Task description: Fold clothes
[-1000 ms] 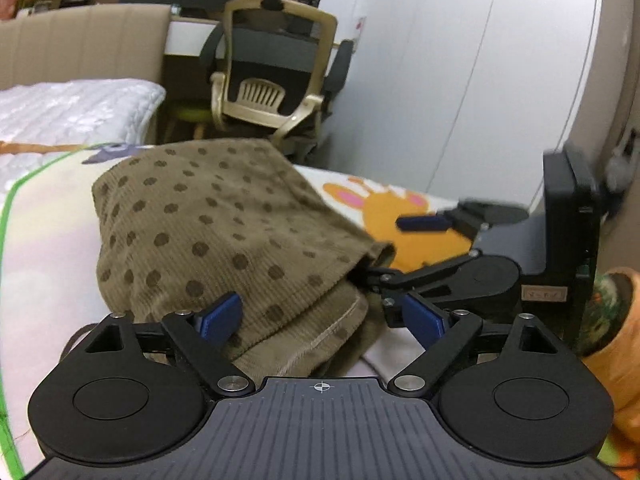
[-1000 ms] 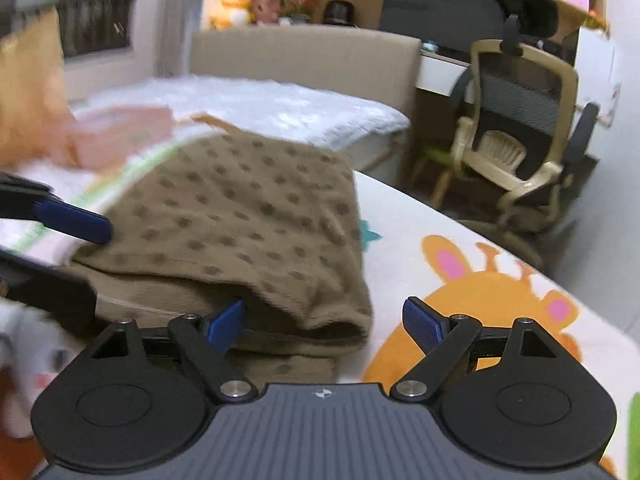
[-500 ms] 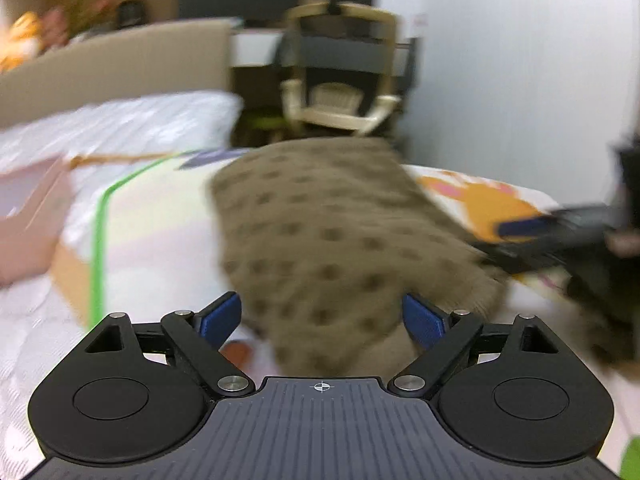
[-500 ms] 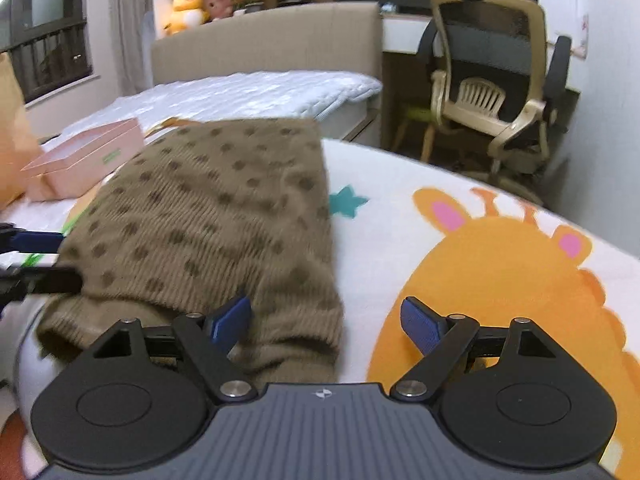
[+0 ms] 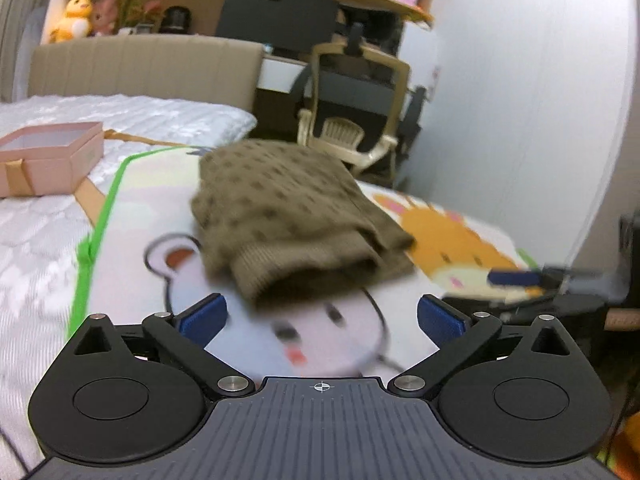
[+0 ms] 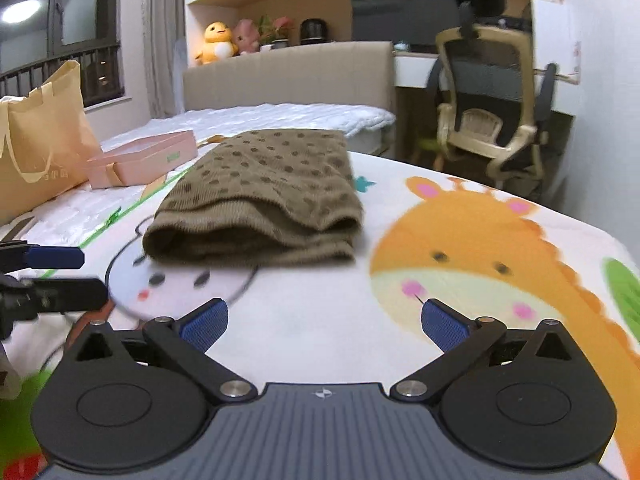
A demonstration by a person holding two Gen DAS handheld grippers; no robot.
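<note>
Brown spotted garment [image 6: 260,196] lay folded in a thick bundle on the cartoon blanket [image 6: 460,248], toward the far edge of the bed, its rolled layers facing the cameras. In the left wrist view the same bundle [image 5: 288,216] was smeared by motion blur, spots barely legible, near hem just a dark shadow.

Left gripper [image 5: 320,316]: jaws opening, spread wide, nothing between the blue pads, only a blurred mouse print on the blanket under the gap. Garment sat beyond the fingertips, not touching. Right gripper [image 6: 324,318]: jaws likewise opening, wide apart, nothing held, bare white blanket between the pads; garment ahead and slightly left, apart from it.

Each gripper showed partly in the other's view: the left one [image 6: 48,276] cut off at the left edge of the right wrist picture, the right one [image 5: 532,280] streaked and mostly lost at the right edge of the left wrist picture.

Pink box [image 6: 140,162] stood on the bed's white quilted part, left of the garment, near the far side. Paper bag [image 6: 36,148] beside it, cut off by the frame. Giraffe print [image 6: 472,260] right of the garment. Office chair [image 6: 492,108] off the bed's far corner, base hidden behind the mattress edge. Shelf toys [image 6: 224,42] soft, details unclear.
</note>
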